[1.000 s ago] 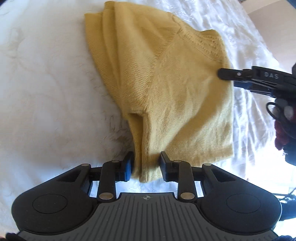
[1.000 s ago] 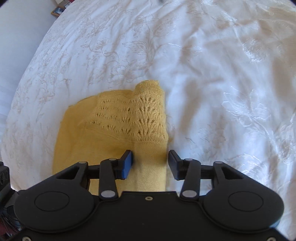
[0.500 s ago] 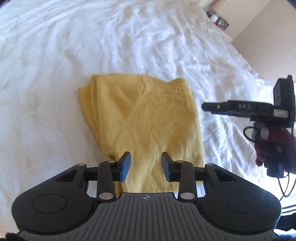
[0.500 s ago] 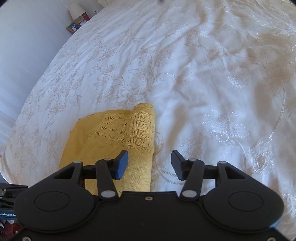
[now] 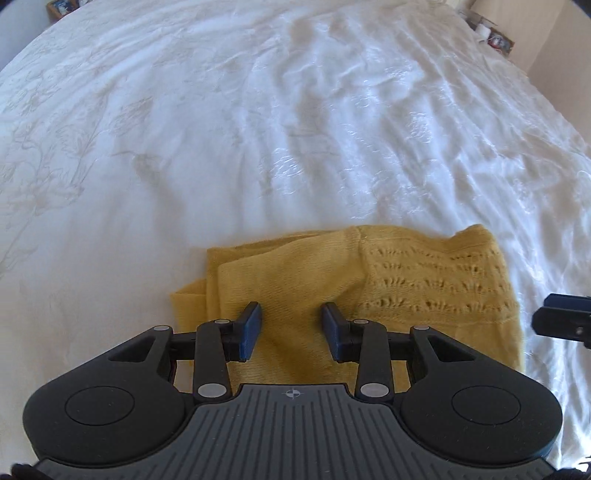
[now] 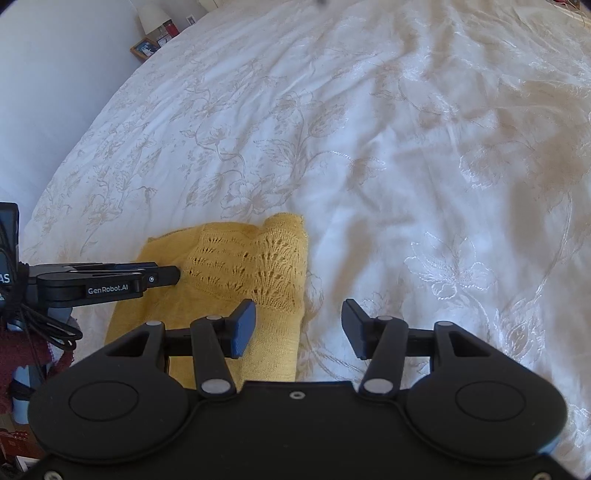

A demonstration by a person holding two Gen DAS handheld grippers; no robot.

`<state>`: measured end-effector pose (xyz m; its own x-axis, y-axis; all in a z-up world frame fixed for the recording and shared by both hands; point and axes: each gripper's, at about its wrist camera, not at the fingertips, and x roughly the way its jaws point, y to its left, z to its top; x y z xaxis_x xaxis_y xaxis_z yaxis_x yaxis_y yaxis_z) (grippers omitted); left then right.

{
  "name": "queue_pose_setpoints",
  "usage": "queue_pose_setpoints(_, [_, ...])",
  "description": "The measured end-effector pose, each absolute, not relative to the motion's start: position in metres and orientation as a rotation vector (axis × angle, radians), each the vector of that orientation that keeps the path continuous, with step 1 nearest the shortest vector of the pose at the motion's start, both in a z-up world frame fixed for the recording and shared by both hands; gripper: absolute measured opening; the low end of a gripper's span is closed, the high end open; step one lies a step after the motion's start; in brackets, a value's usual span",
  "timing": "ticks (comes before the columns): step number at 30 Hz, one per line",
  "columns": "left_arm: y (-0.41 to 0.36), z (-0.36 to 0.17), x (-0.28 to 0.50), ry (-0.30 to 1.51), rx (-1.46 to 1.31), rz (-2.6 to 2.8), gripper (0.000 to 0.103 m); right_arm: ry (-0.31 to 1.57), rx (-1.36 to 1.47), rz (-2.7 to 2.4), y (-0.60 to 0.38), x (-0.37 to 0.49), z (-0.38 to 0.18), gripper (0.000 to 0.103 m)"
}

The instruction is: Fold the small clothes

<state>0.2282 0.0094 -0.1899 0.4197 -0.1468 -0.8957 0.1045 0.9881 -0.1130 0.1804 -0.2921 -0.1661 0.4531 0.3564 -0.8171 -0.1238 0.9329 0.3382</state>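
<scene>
A small yellow knitted garment (image 5: 343,280) lies folded on the white bed cover, with a lace-pattern panel on its right part. It also shows in the right wrist view (image 6: 236,269). My left gripper (image 5: 291,332) is open and empty, raised over the garment's near edge. My right gripper (image 6: 298,326) is open and empty, over the garment's right edge and the bare cover. The left gripper also shows in the right wrist view (image 6: 162,276) at the garment's left side. Part of the right gripper (image 5: 561,319) shows at the right edge of the left wrist view.
The white embroidered bed cover (image 6: 406,147) stretches far ahead and to both sides. A lamp and picture frame (image 6: 151,40) stand on a bedside surface at the far left. Small items (image 5: 491,35) sit by the wall at the far right.
Both grippers have pulled back and risen from the garment, which now lies lower and smaller in both views. The left gripper no longer straddles the garment's edge. Both stay open.
</scene>
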Motion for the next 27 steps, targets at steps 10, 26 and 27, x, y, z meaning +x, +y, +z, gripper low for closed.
queue_pose_setpoints(10, [0.036, -0.196, 0.221, 1.137, -0.127, -0.15, 0.037, 1.126, 0.162, 0.277, -0.268, 0.228, -0.196, 0.062])
queue_pose_setpoints(26, [0.027, -0.194, 0.229, 1.141, -0.114, -0.21, 0.066, 1.15, 0.177, 0.232, -0.27, 0.252, -0.219, 0.093])
queue_pose_setpoints(27, [0.025, -0.191, 0.228, 1.132, -0.097, -0.208, 0.068, 1.137, 0.193, 0.236, -0.273, 0.249, -0.215, 0.093])
